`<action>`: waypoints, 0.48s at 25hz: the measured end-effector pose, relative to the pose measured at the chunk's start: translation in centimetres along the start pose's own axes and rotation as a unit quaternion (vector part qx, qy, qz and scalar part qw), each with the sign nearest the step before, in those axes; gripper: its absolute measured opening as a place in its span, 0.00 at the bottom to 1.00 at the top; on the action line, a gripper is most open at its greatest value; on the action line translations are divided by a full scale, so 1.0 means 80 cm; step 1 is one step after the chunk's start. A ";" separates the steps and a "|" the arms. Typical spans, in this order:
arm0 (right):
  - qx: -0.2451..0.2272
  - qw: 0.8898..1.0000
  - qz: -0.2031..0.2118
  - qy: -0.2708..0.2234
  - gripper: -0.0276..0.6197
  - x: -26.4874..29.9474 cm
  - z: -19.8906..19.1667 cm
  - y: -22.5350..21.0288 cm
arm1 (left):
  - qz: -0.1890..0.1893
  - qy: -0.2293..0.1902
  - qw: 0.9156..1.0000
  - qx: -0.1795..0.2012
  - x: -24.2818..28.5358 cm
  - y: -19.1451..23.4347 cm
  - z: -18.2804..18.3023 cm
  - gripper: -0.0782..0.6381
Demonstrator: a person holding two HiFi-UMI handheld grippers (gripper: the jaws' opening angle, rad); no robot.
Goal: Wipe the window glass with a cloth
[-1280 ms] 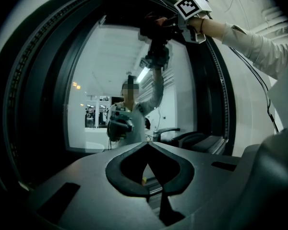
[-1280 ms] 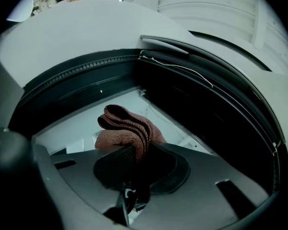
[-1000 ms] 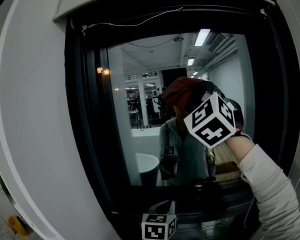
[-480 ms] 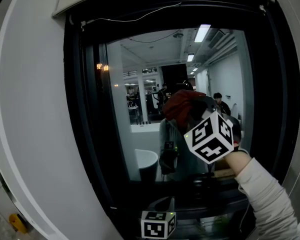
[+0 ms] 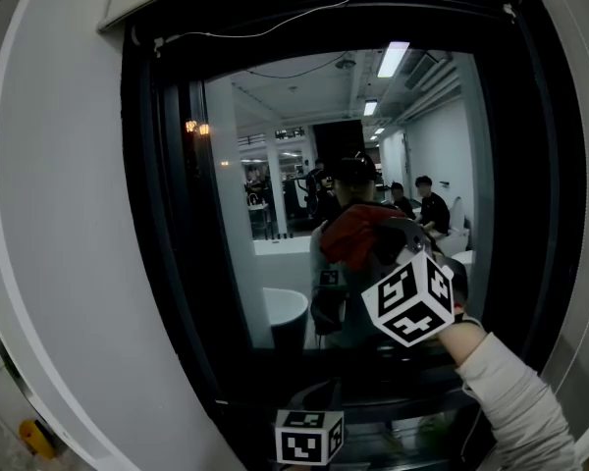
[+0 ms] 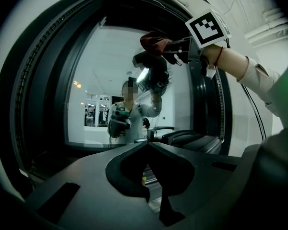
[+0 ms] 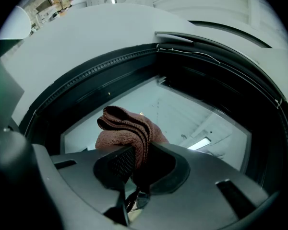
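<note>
The window glass (image 5: 265,253) sits in a dark frame and mirrors a lit room. My right gripper (image 5: 388,248), under its marker cube (image 5: 408,298), is shut on a reddish-brown cloth (image 5: 351,232) held against the right half of the pane. In the right gripper view the folded cloth (image 7: 127,131) is pinched between the fingertips of the right gripper (image 7: 137,157), with the glass (image 7: 192,119) just beyond. My left gripper (image 6: 148,145) hangs low by the sill, shut with nothing in it. Its view shows the cloth (image 6: 151,40) up on the glass (image 6: 105,80). Only its marker cube (image 5: 309,438) appears in the head view.
A thick black frame (image 5: 157,263) rings the pane, with white wall (image 5: 59,243) to the left. A thin wire (image 5: 255,31) runs along the top of the frame. The dark sill (image 5: 373,391) lies below. A small yellow object (image 5: 34,440) sits at the lower left.
My right gripper has slid down the glass with the cloth, a little lower in each frame. The left gripper has stayed low by the sill.
</note>
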State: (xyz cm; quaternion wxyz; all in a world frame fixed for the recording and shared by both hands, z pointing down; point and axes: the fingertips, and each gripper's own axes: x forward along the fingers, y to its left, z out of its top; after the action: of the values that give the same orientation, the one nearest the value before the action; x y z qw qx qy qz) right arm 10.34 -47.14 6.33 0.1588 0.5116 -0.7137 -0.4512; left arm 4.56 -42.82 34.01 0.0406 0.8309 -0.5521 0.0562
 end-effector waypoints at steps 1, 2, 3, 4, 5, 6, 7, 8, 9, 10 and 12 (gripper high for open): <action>0.002 1.000 0.003 0.002 0.12 -0.001 -0.004 0.005 | 0.000 0.000 1.000 0.000 0.000 -0.001 0.000 0.11; 0.005 1.000 0.006 0.004 0.12 -0.003 -0.007 0.010 | -0.001 -0.001 1.000 0.000 -0.001 -0.001 0.000 0.11; 0.007 1.000 0.009 0.006 0.12 -0.004 -0.011 0.015 | -0.001 -0.002 1.000 -0.001 -0.001 -0.002 0.000 0.11; 0.009 1.000 0.012 0.007 0.12 -0.005 -0.014 0.020 | -0.001 -0.002 1.000 -0.001 -0.001 -0.002 0.000 0.11; 0.011 1.000 0.015 0.009 0.12 -0.006 -0.018 0.025 | 0.000 -0.003 1.000 -0.002 -0.002 -0.002 -0.001 0.11; 0.013 1.000 0.017 0.011 0.12 -0.008 -0.022 0.031 | 0.000 -0.003 1.000 -0.002 -0.002 -0.002 -0.001 0.11; 0.014 1.000 0.019 0.013 0.12 -0.009 -0.025 0.036 | 0.000 -0.003 1.000 -0.003 -0.003 -0.002 -0.002 0.11; 0.016 1.000 0.021 0.014 0.12 -0.011 -0.029 0.041 | 0.000 -0.003 1.000 -0.003 -0.003 -0.003 -0.003 0.11; 0.018 0.999 0.023 0.016 0.12 -0.013 -0.033 0.046 | 0.001 -0.002 1.000 -0.004 -0.004 -0.003 -0.005 0.11; 0.020 0.999 0.025 0.017 0.12 -0.014 -0.037 0.052 | 0.001 -0.001 1.000 -0.005 -0.004 -0.003 -0.007 0.11; 0.023 0.999 0.029 0.020 0.12 -0.016 -0.043 0.062 | 0.001 0.000 1.000 -0.007 -0.004 -0.003 -0.010 0.11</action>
State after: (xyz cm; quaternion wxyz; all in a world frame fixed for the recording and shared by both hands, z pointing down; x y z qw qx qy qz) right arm 10.34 -47.35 12.52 0.1736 0.5032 -0.7352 -0.4196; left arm 4.59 -42.35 34.72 0.0461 0.8298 -0.5537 0.0523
